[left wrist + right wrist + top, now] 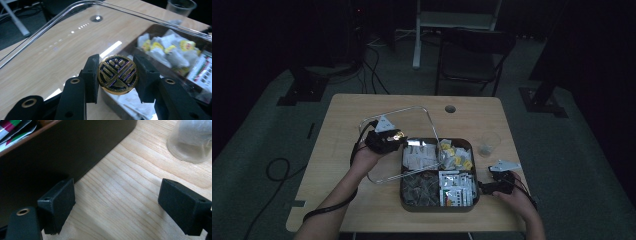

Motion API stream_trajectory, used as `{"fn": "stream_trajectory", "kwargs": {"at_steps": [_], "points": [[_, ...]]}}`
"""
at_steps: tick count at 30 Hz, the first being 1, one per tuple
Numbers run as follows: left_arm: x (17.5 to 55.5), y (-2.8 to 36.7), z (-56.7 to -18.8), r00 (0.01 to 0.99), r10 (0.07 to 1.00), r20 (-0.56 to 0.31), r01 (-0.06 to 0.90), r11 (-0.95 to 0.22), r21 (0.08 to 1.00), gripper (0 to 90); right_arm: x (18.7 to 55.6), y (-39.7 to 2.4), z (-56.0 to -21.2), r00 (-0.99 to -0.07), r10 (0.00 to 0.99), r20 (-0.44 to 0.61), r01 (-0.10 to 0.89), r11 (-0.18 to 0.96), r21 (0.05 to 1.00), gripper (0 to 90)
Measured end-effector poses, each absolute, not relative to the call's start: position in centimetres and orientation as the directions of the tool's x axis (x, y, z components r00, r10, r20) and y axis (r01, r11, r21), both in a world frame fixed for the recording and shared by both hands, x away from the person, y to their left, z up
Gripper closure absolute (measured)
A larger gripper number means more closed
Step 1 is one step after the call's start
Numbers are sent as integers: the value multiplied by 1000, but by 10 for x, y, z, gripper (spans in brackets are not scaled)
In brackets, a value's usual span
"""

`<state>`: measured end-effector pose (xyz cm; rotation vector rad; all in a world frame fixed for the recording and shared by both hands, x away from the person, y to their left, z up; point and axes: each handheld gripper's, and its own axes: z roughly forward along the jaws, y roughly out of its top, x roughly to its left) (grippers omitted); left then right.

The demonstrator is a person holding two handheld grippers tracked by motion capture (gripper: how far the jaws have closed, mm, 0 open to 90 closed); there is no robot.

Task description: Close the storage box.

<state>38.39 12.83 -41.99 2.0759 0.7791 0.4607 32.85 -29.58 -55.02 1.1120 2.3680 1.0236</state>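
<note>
Left side of the worktop: my left gripper is closed on the round gold knob of the clear lid, one pad on each side of it, dark emblem facing the camera. The lid is tilted, its near-right part leaning over the left side of the dark tray and its far part over bare wood toward the far edge. I can't tell from the high view whether its low edge touches the worktop. The left hand sits behind the gripper, with a cable running back along the forearm. The tray sits right of centre, close to the near edge, and has four compartments: white sachets far-left, yellow-and-white packets far-right, dark wrapped pieces near-left, and white packets with red and green print near-right. Through the lid, the left gripper view shows the yellow packets and printed packs blurred. Small round hole in the worktop near the far edge. Right side: my right gripper is low over bare wood just beside the tray's right wall, jaws wide apart, nothing between them. The right hand is at the near-right edge. A clear plastic cup stands beyond it near the right edge, apart from the tray.
</note>
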Motion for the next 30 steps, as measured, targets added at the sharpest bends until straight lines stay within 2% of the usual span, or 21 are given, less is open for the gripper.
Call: {"fn": "stream_trajectory", "kwargs": {"at_steps": [17,30], "points": [[360,80,-429,852,523,43,286,-532,797,599,329,-296,-550,-641,768,5,529,436,728,137],[355,51,-443,881,473,19,284,-559,779,598,329,-296,-550,-641,768,5,529,437,728,137]]}}
